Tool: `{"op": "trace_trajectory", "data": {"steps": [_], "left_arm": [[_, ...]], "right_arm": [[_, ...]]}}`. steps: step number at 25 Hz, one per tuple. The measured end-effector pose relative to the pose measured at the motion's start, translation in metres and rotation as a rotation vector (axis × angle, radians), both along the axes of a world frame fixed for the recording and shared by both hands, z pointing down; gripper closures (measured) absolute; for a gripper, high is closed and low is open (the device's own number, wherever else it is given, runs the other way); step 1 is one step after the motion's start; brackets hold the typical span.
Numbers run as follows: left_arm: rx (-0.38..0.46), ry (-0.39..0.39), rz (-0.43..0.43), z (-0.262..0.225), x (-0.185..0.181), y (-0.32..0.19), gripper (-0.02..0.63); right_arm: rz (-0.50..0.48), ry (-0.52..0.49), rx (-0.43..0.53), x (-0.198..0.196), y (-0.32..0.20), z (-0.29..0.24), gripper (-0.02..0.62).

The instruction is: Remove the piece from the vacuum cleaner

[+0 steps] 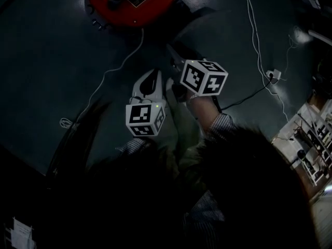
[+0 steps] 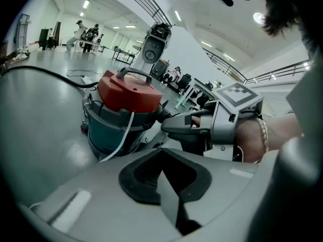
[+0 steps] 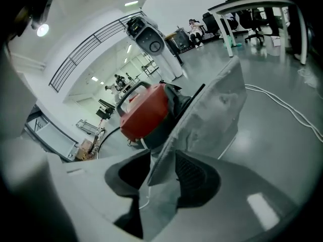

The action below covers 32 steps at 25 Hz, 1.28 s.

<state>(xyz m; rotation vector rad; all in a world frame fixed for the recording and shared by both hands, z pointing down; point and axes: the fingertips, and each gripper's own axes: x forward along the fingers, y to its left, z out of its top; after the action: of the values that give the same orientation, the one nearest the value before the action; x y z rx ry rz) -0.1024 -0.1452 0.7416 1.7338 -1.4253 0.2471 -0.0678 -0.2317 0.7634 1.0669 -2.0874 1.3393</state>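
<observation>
Holds piece [image 3: 217, 105] clamped in left gripper [image 2: 162, 160], right gripper [image 3: 162, 160] spread loose around it, near vacuum [image 3: 144, 112]; likely handles light, thin, floppy; best pinched at an edge

Red-lidded, teal-bodied vacuum [image 2: 123, 92] ahead of both jaws, grey piece [image 3: 207, 115] between right jaws, black-and-white marker cubes [image 1: 203, 77], white cable [image 2: 127, 135]

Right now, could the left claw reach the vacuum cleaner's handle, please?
Probably yes: the handle stands uncovered straight ahead of the left claw, only a thin white cable lying between; the right claw sits aside.
</observation>
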Motion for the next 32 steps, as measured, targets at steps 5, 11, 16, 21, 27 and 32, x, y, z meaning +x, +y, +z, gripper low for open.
{"op": "trace_trajectory", "data": {"steps": [5, 11, 16, 21, 27, 32], "left_arm": [[-0.008, 0.007, -0.011, 0.006, -0.006, -0.011, 0.600], [-0.024, 0.032, -0.043, 0.005, -0.009, -0.012, 0.600], [-0.018, 0.024, -0.032, -0.001, -0.005, -0.014, 0.600], [-0.020, 0.014, -0.023, -0.006, 0.002, -0.012, 0.600], [-0.029, 0.014, -0.007, -0.010, 0.015, -0.007, 0.600], [-0.020, 0.008, 0.009, -0.014, 0.025, -0.007, 0.600]], "right_arm": [[-0.024, 0.055, -0.011, -0.007, -0.010, 0.011, 0.486], [0.000, 0.065, -0.039, 0.002, -0.007, 0.011, 0.569], [0.030, 0.048, -0.055, 0.016, -0.001, 0.006, 0.571], [0.060, 0.038, -0.057, 0.034, 0.006, 0.000, 0.571], [0.112, 0.030, -0.041, 0.056, 0.006, -0.008, 0.572], [0.121, 0.054, -0.013, 0.081, 0.007, -0.012, 0.572]]}}
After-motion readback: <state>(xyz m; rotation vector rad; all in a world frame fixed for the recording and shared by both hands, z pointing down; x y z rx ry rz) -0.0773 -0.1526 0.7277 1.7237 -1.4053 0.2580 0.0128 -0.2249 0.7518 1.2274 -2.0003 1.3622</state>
